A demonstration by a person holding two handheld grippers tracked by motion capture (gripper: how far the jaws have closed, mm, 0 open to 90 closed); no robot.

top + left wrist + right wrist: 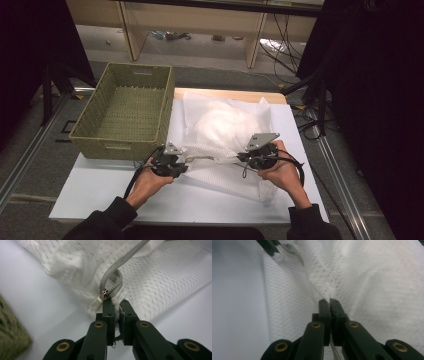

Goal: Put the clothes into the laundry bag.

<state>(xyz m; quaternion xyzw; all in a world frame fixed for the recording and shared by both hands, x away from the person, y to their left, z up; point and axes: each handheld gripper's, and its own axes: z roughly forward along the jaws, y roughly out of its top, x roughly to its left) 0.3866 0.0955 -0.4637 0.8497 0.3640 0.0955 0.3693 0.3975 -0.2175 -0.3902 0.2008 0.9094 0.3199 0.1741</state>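
Observation:
A white mesh laundry bag (225,130) with something white bundled inside lies on the white table (100,190). A grey zipper (210,158) runs along its near side between my two grippers. My left gripper (184,160) is shut on the bag's fabric (155,285) at the zipper's end, right below the metal slider (104,293); the grey zipper tape (125,258) loops and runs away up and to the right. My right gripper (241,157) is shut on a pinched fold of mesh (322,277), its jaws pressed together (329,301). The left gripper (269,246) shows at that view's top left.
An empty green woven basket (125,107) stands at the table's far left, close to the bag and the left hand; its corner (10,340) shows blurred. Bare white tabletop lies in front of the bag. The floor, cables (285,50) and furniture legs lie beyond.

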